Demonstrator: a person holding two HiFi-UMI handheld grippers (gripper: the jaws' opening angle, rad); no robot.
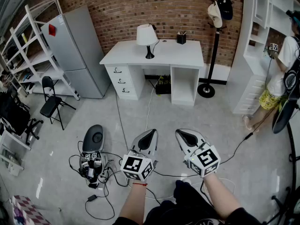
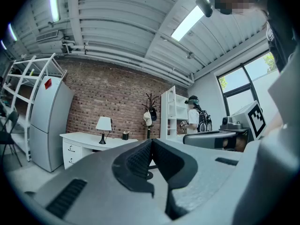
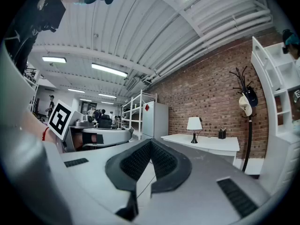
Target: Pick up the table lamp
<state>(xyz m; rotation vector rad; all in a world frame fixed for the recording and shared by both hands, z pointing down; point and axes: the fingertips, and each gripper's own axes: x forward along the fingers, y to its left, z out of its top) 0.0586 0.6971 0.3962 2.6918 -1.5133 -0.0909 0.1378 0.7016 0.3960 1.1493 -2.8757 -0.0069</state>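
Observation:
The table lamp (image 1: 147,39), white shade on a thin black stem and base, stands on the white desk (image 1: 178,55) against the brick wall, far ahead of both grippers. It shows small in the left gripper view (image 2: 103,128) and the right gripper view (image 3: 194,127). My left gripper (image 1: 151,133) and right gripper (image 1: 182,134) are held side by side over the grey floor, pointing toward the desk. Both are shut with nothing between the jaws.
A black pen cup (image 1: 181,38) stands on the desk right of the lamp. A grey fridge (image 1: 77,50) and white shelving (image 1: 33,55) stand left, a coat stand (image 1: 214,36) right. A person (image 1: 281,64) stands at far right. Cables and a device (image 1: 93,161) lie on the floor beside a folding chair (image 1: 50,102).

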